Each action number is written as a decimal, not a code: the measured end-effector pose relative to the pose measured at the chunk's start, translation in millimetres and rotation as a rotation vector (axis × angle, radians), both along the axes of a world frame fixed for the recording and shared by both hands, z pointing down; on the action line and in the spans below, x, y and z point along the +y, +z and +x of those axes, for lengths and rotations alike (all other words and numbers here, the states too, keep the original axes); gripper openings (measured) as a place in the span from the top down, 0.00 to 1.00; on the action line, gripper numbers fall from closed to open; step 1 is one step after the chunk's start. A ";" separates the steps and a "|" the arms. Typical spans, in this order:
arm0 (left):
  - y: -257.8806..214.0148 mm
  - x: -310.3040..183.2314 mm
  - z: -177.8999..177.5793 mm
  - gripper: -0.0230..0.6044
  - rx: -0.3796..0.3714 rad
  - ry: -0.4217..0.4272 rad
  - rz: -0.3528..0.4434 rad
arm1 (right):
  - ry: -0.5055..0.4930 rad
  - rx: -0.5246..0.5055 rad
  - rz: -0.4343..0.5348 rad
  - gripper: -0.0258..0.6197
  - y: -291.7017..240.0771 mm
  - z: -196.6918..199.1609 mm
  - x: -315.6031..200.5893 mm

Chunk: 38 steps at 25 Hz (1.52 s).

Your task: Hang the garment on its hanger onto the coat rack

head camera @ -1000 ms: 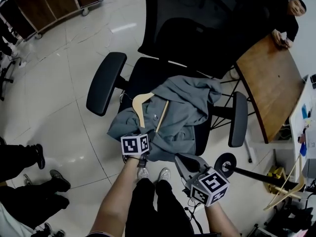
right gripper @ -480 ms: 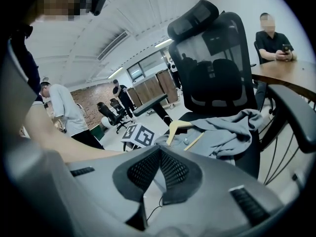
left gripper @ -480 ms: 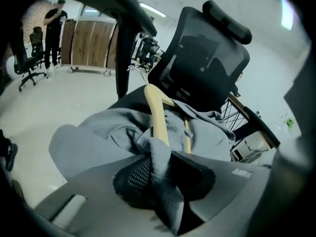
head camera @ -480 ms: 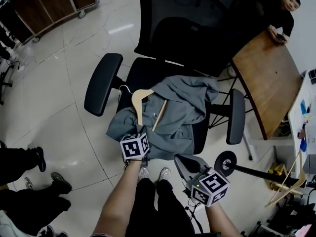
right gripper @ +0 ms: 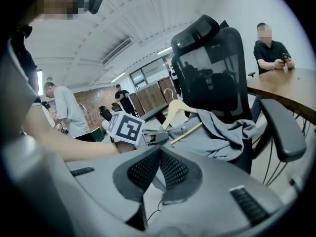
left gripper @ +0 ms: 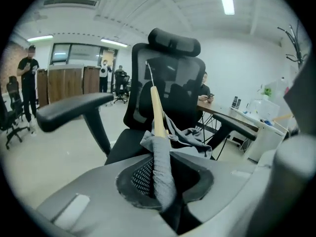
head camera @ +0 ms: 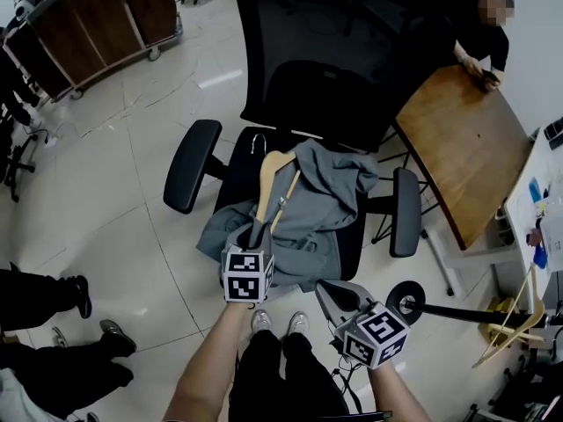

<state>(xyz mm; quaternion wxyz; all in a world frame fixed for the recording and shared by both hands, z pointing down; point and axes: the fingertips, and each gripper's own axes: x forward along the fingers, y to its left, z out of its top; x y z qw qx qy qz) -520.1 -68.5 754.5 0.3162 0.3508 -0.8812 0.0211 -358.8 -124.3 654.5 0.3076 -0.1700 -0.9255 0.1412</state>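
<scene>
A grey garment (head camera: 327,207) lies crumpled on the seat of a black office chair (head camera: 192,167), draped over a wooden hanger (head camera: 269,176) with a metal hook (left gripper: 147,71). My left gripper (head camera: 256,234) is at the hanger's near arm. Its jaws are closing, and the pads pinch the cloth-covered wood (left gripper: 163,168), which stands up steeply from them. My right gripper (head camera: 332,292) hangs lower right of the seat, off the garment. It is shut with nothing between its pads (right gripper: 159,158). In the right gripper view the hanger (right gripper: 174,113) and the garment (right gripper: 218,132) lie ahead.
A wooden table (head camera: 466,156) stands right of the chair with a seated person (head camera: 479,33) behind it. A black pole on a round base (head camera: 406,299) and a spare hanger (head camera: 515,323) are at lower right. Branching rack arms (left gripper: 291,38) show far right. Bystanders' legs (head camera: 53,323) are left.
The left gripper has moved forward onto the hanger's near arm and closed on it. The hanger has swung from lying flat to pointing up and away. The right gripper has barely moved.
</scene>
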 end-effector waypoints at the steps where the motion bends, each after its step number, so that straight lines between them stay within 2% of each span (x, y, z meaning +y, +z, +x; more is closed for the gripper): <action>1: -14.7 -0.3 3.2 0.86 -0.032 0.017 -0.001 | 0.001 -0.009 0.003 0.96 -5.4 3.0 -2.2; 7: -117.4 0.4 9.7 0.86 -0.206 0.122 0.005 | -0.008 -0.116 0.013 0.96 -46.2 3.9 -8.0; 15: -259.2 8.1 22.1 0.86 -0.366 0.232 0.003 | -0.052 -0.310 0.051 0.96 -134.9 0.2 -11.4; 21: -342.4 19.1 40.2 0.86 -0.457 0.266 0.042 | -0.042 -0.461 0.147 0.96 -214.2 7.3 -15.3; 24: -375.3 31.6 45.7 0.86 -0.496 0.286 0.058 | -0.008 -0.513 0.196 0.96 -245.9 13.1 -15.3; 30: -437.3 55.6 70.9 0.86 -0.597 0.405 0.062 | 0.105 -0.582 0.277 0.96 -294.1 37.6 -4.0; 35: -480.7 77.0 114.2 0.86 -0.677 0.511 0.093 | 0.180 -0.619 0.325 0.96 -313.7 72.6 9.6; 38: -494.5 77.6 143.7 0.86 -0.692 0.604 0.122 | 0.241 -0.632 0.342 0.96 -320.9 98.8 10.8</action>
